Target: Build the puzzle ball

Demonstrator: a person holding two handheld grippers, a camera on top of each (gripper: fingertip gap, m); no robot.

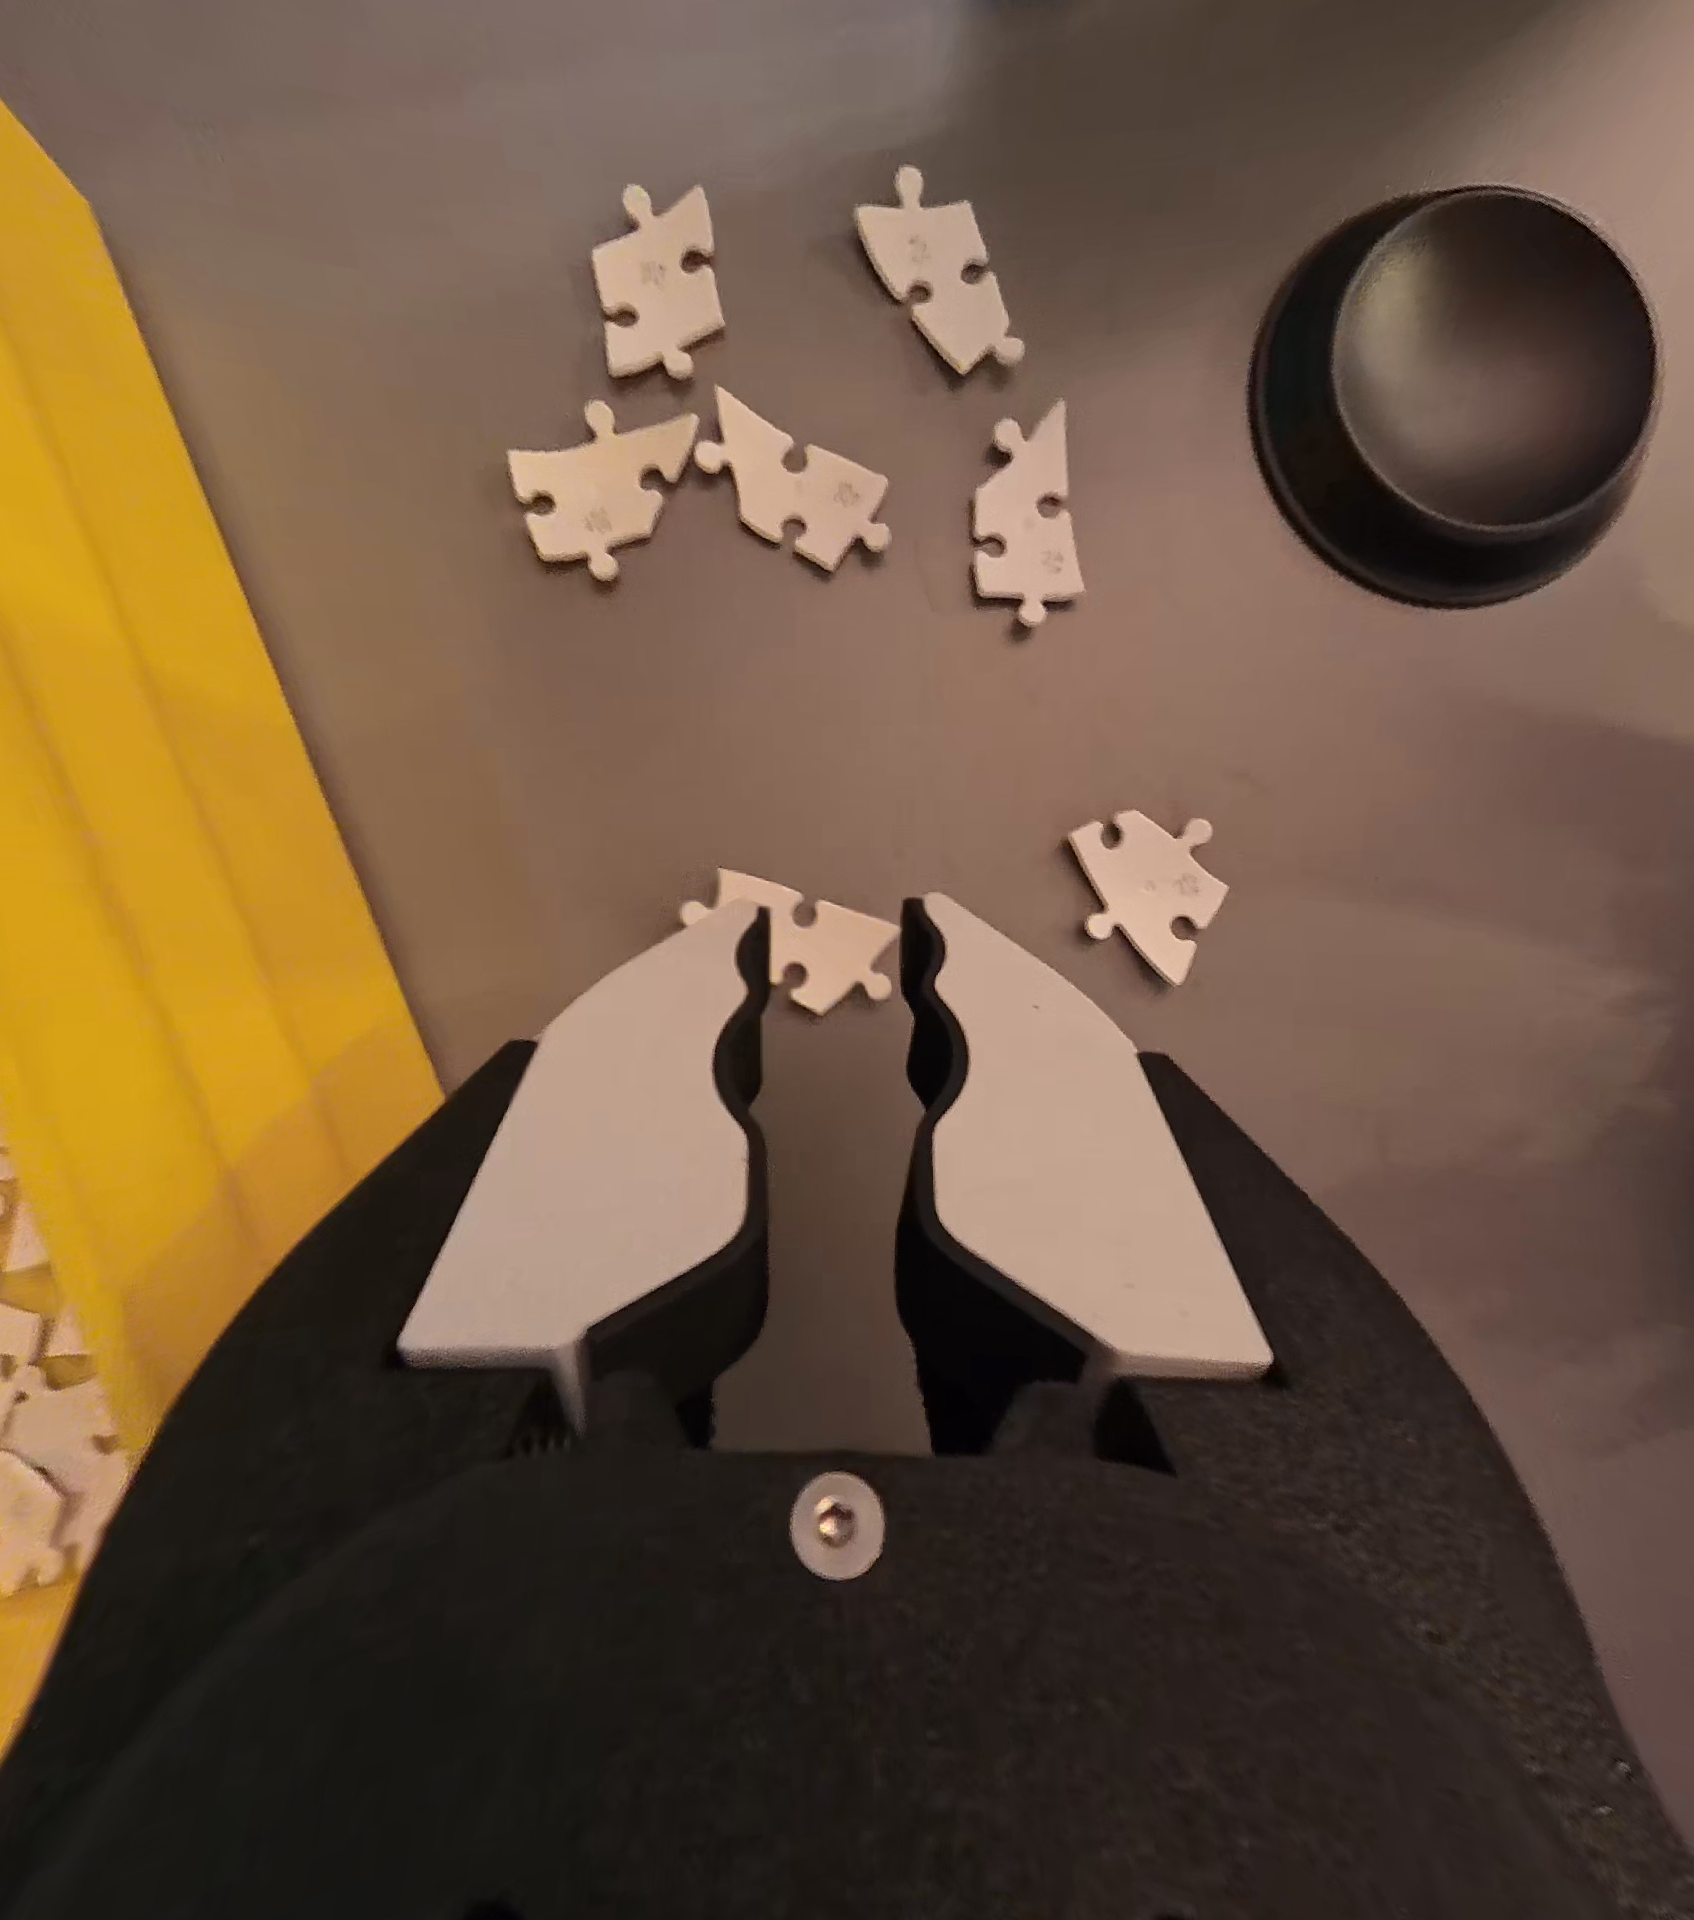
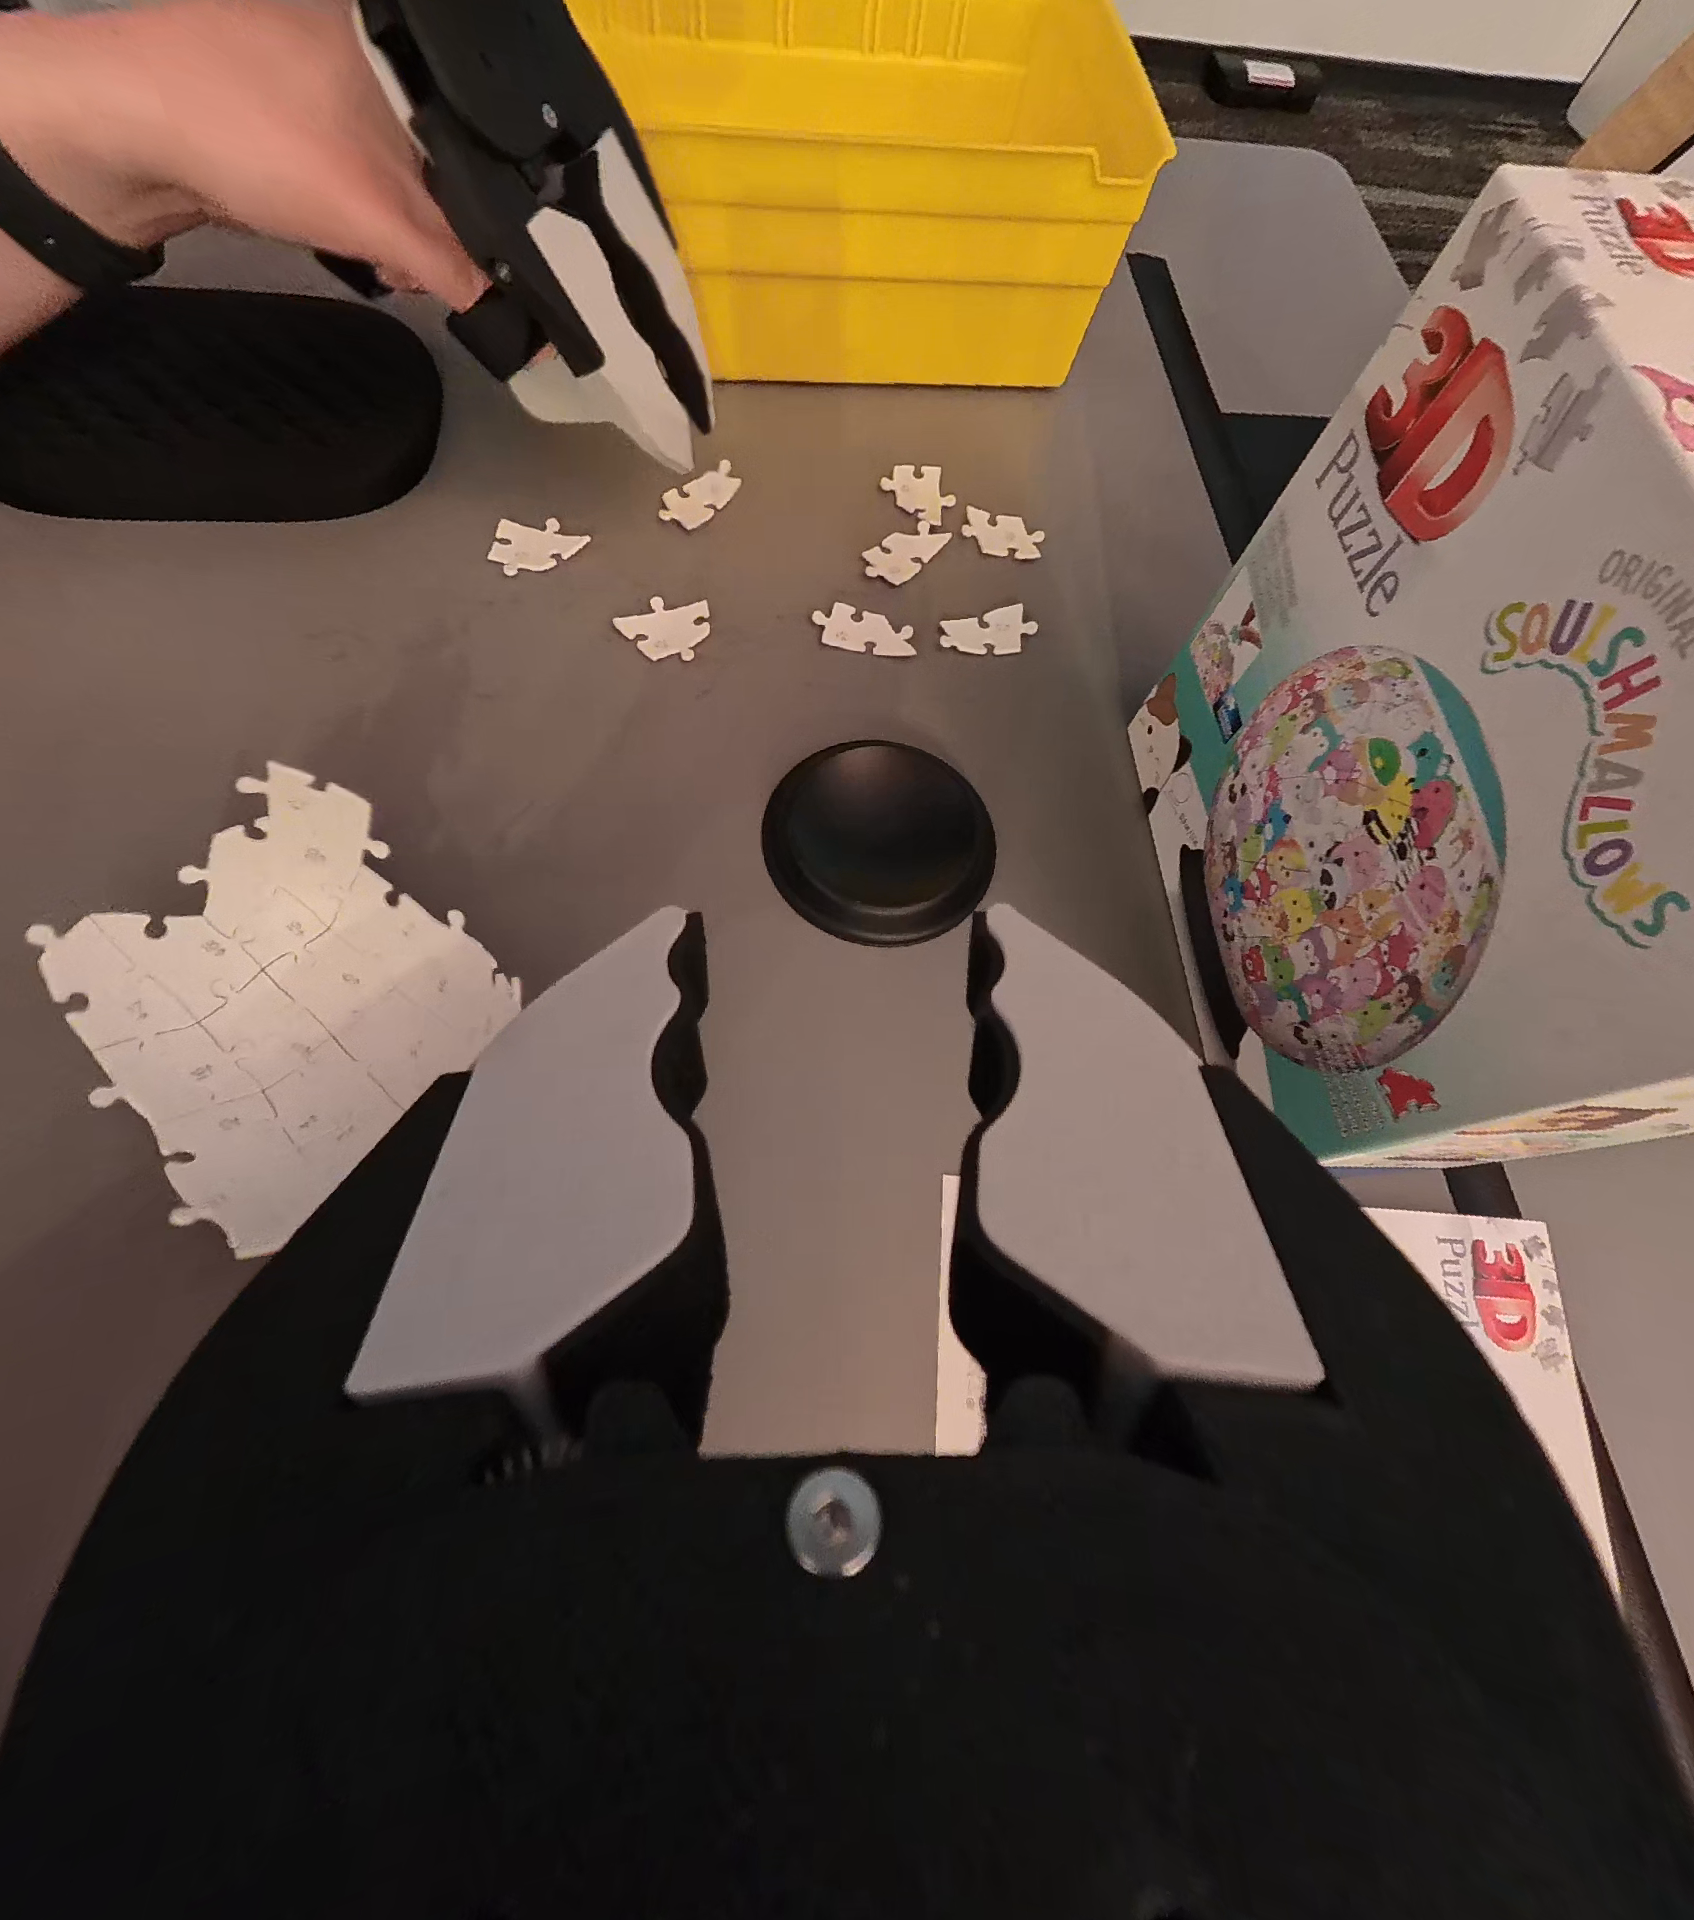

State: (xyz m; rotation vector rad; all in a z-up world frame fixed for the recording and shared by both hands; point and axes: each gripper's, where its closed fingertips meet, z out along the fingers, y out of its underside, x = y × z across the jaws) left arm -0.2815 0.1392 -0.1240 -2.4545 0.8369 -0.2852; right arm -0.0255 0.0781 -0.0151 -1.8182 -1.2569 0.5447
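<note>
Eight loose white puzzle pieces lie blank side up on the grey table [image 2: 199,675], and we bring the left hand-held gripper [image 1: 830,914] down over the nearest piece [image 1: 827,961], low in the centre of the left wrist view. Its jaws stand narrowly apart with that piece lying flat between the tips; we judge they are not yet closed on it. Our right hand-held gripper [image 2: 838,935] hangs wide and empty at the bottom of its own view, just short of the black round stand [image 2: 879,842]. An assembled sheet of pieces [image 2: 271,997] rests at the left of that view, well apart from the loose ones, and the yellow bin [image 2: 884,208] at upper centre holds more pieces.

We see the main risk in the piece's flatness: thin and lying on a smooth table, it could slide or flip away as the jaws close, or the tips could scrape the table and miss the edge. A skid could also knock a neighbouring piece [image 1: 1149,894] out of place.
</note>
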